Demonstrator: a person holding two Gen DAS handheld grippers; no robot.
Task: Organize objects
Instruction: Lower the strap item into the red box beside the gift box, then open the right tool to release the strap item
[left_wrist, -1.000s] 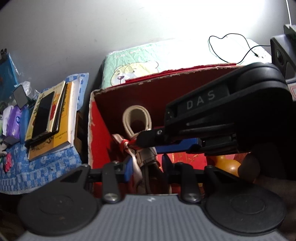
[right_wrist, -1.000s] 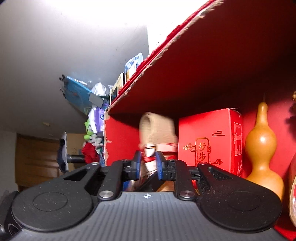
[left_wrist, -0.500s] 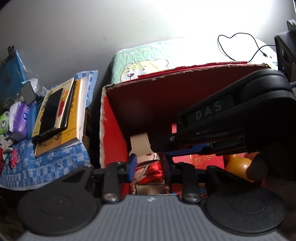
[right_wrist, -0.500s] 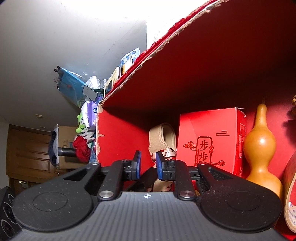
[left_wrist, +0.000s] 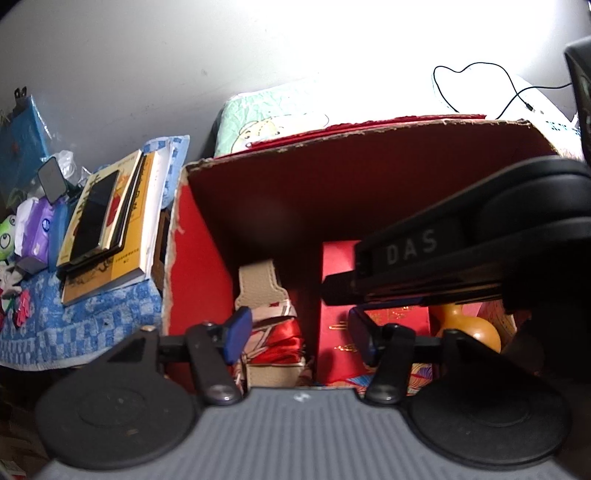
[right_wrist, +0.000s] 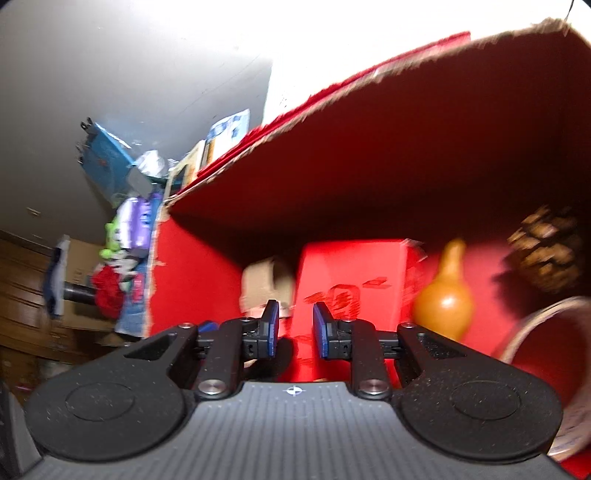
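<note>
A big red cardboard box (left_wrist: 199, 258) stands open, and both grippers point down into it. Only the left view shows the stack of books (left_wrist: 110, 225) on a blue checked cloth (left_wrist: 74, 328) beside the box, and the black body of the right gripper (left_wrist: 461, 258) crossing over it. Only the right view shows a pine cone (right_wrist: 546, 254) deep in the box. Both views show a smaller red box (right_wrist: 351, 273), an orange gourd (right_wrist: 443, 299) and a beige strap with red ribbon (left_wrist: 266, 314) lying inside at the left wall. The left gripper (left_wrist: 295, 330) is opening, its fingers released, the strap between them but not pressed. The right gripper (right_wrist: 294, 328) is also opening and grasps nothing.
</note>
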